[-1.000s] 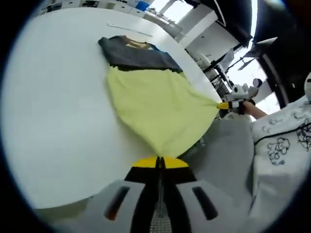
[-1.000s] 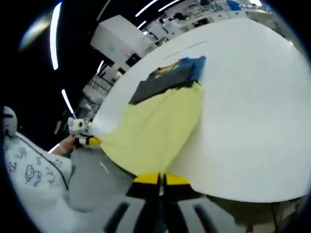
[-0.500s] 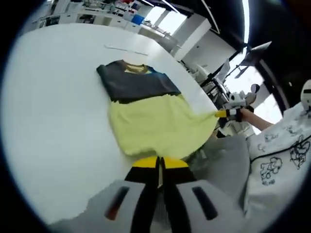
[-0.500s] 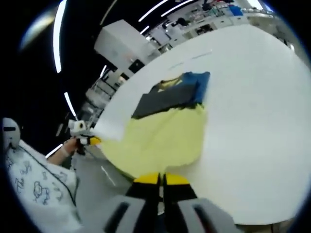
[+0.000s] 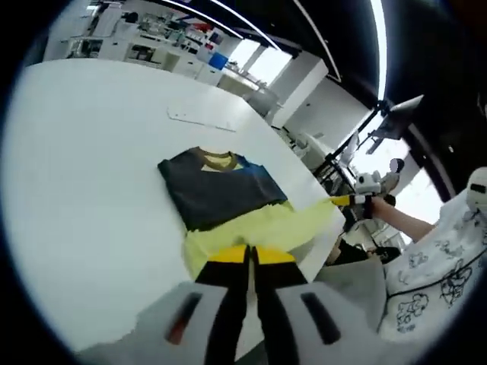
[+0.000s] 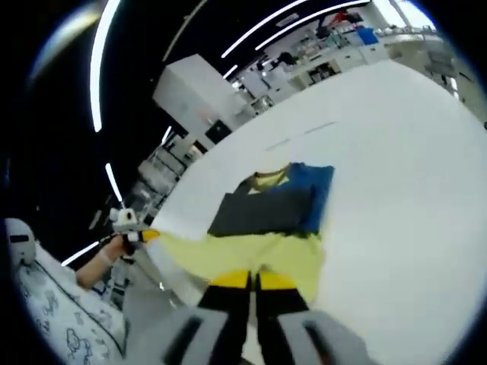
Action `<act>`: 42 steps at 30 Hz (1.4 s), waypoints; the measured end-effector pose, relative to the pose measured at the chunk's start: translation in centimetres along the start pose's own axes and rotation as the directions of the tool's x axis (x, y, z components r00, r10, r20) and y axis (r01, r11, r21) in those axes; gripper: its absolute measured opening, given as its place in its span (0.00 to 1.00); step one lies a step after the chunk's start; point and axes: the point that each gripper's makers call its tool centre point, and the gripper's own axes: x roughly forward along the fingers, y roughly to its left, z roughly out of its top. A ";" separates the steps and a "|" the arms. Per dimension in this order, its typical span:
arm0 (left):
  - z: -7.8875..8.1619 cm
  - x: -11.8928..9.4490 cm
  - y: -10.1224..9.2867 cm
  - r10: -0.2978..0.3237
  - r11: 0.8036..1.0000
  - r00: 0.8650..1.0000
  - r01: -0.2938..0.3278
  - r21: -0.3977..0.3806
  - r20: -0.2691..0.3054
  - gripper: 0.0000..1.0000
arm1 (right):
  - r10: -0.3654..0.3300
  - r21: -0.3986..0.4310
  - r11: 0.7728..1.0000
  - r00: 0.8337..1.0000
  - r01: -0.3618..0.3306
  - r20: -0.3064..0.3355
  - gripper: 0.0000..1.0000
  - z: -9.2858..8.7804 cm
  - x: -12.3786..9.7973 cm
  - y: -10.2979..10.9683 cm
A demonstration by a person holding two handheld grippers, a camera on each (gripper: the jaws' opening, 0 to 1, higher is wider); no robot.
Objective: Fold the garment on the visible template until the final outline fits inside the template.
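The garment lies on the white table, with its dark grey upper part and yellow collar flat. Its yellow lower part is lifted off the table. My left gripper is shut on one corner of the yellow hem. The right gripper holds the other corner, stretched out to the right. In the right gripper view, my right gripper is shut on the yellow cloth. The grey part and a blue sleeve lie beyond it. The left gripper grips the far corner.
A thin pale strip lies on the table beyond the collar, also visible as a faint line. A person in a white patterned shirt stands at the table's edge. Shelves and desks fill the background.
Both grippers have lifted the yellow hem and carried it toward the collar. Less yellow cloth lies spread on the table, and the grey part now shows closer to the jaws.
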 end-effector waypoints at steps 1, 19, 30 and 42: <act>0.6 0.2 0.1 -0.004 1.000 1.000 0.004 -0.001 0.010 0.00 | 0.001 -0.001 1.000 1.000 -0.001 0.008 0.00 0.6 0.2 0.0; 7.5 4.2 3.9 0.087 0.996 0.984 -0.084 -0.027 0.156 0.00 | -0.029 -0.041 0.999 0.992 0.034 0.121 0.00 9.3 4.4 -2.5; 9.3 6.3 5.7 0.129 0.992 0.977 -0.127 -0.022 0.172 0.00 | -0.065 -0.033 0.997 0.988 0.071 0.138 0.00 11.3 6.9 -4.7; 10.0 9.4 8.5 0.174 0.985 0.970 -0.168 -0.045 0.173 0.00 | -0.120 -0.064 0.990 0.988 0.126 0.100 0.00 12.3 9.3 -7.8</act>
